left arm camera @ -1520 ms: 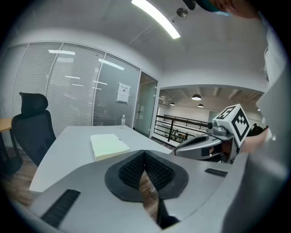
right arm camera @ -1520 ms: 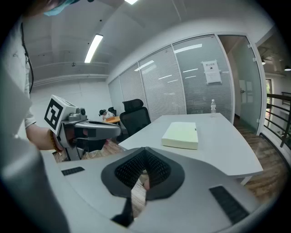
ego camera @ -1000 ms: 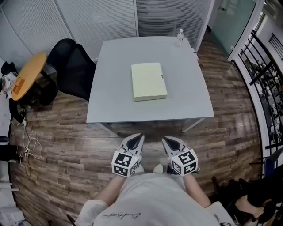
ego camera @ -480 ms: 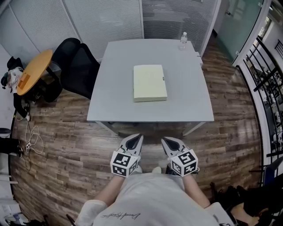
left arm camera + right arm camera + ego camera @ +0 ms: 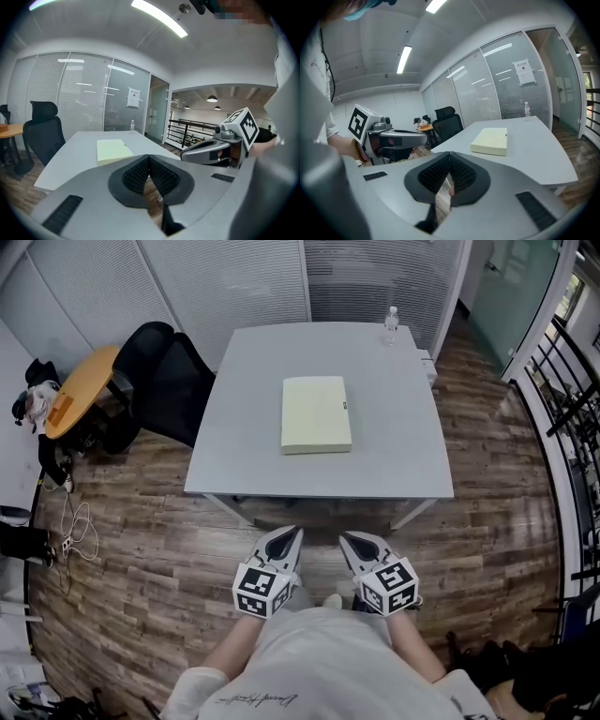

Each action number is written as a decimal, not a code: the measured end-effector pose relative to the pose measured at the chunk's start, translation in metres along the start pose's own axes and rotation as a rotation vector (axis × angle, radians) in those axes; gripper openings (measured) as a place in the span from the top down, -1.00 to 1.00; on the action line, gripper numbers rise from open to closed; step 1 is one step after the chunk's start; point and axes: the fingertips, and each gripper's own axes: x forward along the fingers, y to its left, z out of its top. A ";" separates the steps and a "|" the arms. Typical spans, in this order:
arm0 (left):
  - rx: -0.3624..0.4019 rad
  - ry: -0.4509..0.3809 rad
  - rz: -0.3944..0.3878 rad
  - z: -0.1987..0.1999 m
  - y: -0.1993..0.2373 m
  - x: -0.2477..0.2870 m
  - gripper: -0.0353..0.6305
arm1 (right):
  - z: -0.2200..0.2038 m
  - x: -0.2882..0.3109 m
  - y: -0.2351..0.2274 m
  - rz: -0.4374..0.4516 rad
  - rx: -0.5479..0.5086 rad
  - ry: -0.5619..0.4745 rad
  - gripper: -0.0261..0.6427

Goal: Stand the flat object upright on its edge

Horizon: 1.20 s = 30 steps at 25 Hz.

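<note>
A pale yellow flat box [image 5: 316, 414] lies flat on the grey table [image 5: 403, 446], near its middle; it also shows in the left gripper view [image 5: 112, 150] and the right gripper view [image 5: 490, 141]. My left gripper [image 5: 292, 534] and right gripper [image 5: 349, 539] are held side by side close to my body, above the wooden floor in front of the table's near edge. Both are shut with nothing between their jaws. The left gripper [image 5: 149, 157] sees the right one [image 5: 185, 153] beside it, and the right gripper [image 5: 449, 155] sees the left one [image 5: 423, 136].
A clear water bottle [image 5: 389, 322] stands at the table's far right corner. A black office chair [image 5: 164, 381] sits left of the table, beside a round orange table [image 5: 82, 390]. Cables [image 5: 75, 531] lie on the floor at left. A black railing [image 5: 562, 409] runs along the right.
The head view has shifted slightly, so the table and room sit a little differently in frame. The grippers and the yellow box have not moved.
</note>
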 end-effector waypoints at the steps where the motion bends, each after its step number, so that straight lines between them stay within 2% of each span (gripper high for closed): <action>1: 0.002 -0.001 0.001 0.000 -0.001 0.000 0.86 | 0.000 -0.001 0.000 0.002 0.000 0.000 0.85; 13: 0.054 -0.006 -0.005 0.005 0.006 0.019 0.86 | 0.005 0.006 -0.016 -0.016 -0.002 -0.003 0.85; 16: 0.041 -0.012 -0.021 0.008 0.011 0.030 0.86 | 0.009 0.014 -0.023 -0.023 -0.002 0.000 0.85; 30: 0.011 -0.014 -0.057 0.029 0.076 0.091 0.86 | 0.040 0.082 -0.065 -0.053 0.010 0.024 0.85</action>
